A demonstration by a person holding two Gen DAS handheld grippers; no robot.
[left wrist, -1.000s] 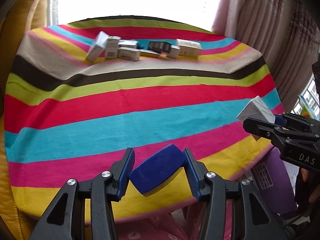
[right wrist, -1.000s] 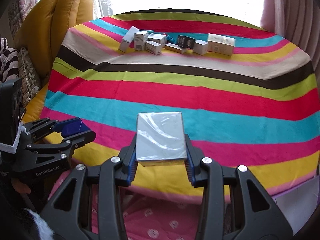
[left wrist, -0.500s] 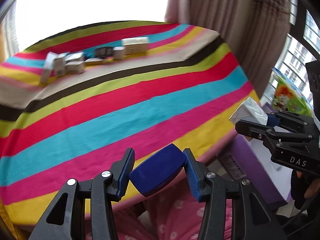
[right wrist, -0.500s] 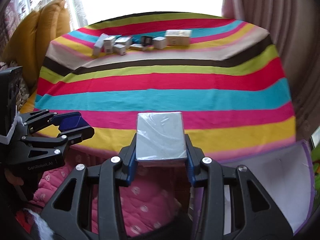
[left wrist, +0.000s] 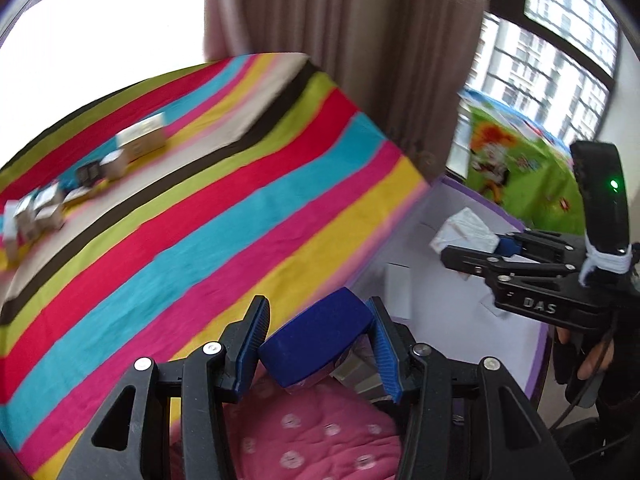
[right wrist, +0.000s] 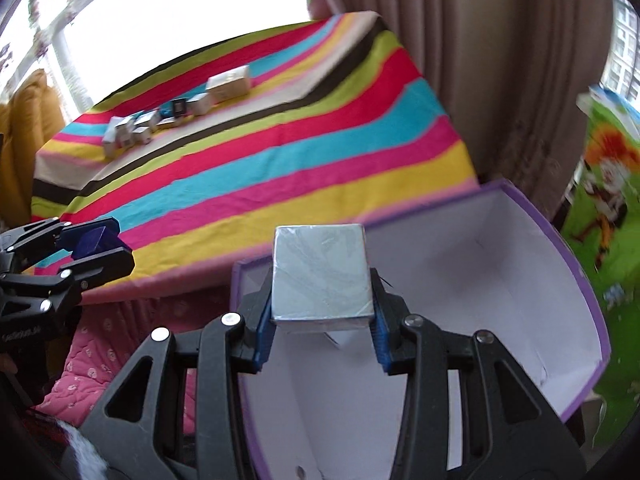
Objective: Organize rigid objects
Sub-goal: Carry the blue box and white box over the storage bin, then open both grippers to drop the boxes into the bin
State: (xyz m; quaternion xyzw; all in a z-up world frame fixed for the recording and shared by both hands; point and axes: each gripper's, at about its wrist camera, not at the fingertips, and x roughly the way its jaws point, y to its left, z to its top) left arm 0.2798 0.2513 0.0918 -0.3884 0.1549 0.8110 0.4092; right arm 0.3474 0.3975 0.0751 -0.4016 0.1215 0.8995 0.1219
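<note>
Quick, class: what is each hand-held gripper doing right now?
Left hand-held gripper: closed on a dark blue box.
Right hand-held gripper: closed on a plastic-wrapped silver-grey box, above the open purple bin.

The small boxes [left wrist: 48, 204] in a row at the far side of the counter [left wrist: 208, 216] are blurred, and their print cannot be read. The silver box [right wrist: 321, 276] hides part of the floor of the purple bin [right wrist: 496, 280]. The picture's edge cuts off the green poster [right wrist: 612, 216].
</note>
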